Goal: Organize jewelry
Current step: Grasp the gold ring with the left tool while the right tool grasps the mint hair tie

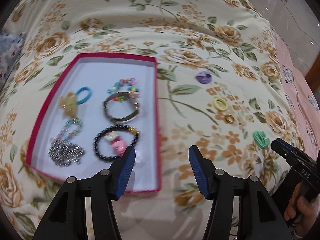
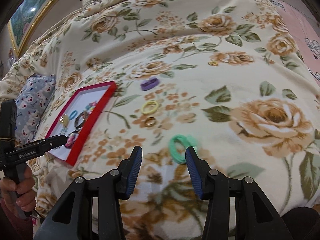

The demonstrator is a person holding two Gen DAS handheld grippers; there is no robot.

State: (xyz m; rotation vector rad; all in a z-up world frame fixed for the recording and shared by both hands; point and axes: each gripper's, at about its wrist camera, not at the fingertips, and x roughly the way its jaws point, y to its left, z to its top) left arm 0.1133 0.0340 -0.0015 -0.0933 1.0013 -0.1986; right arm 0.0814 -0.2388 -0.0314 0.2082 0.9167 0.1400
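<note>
A red-rimmed box with a white floor lies on the floral blanket and holds several bracelets, a blue hair tie and a black bead bracelet. My left gripper is open and empty over the box's near right corner. On the blanket to the right lie a purple hair tie, a yellow hair tie, a gold ring and a green hair tie. My right gripper is open and empty, just in front of the green hair tie.
The floral blanket covers a soft, bulging surface. A grey patterned pillow lies left of the box. A pink sheet lies at the right edge. A framed picture hangs at the far left.
</note>
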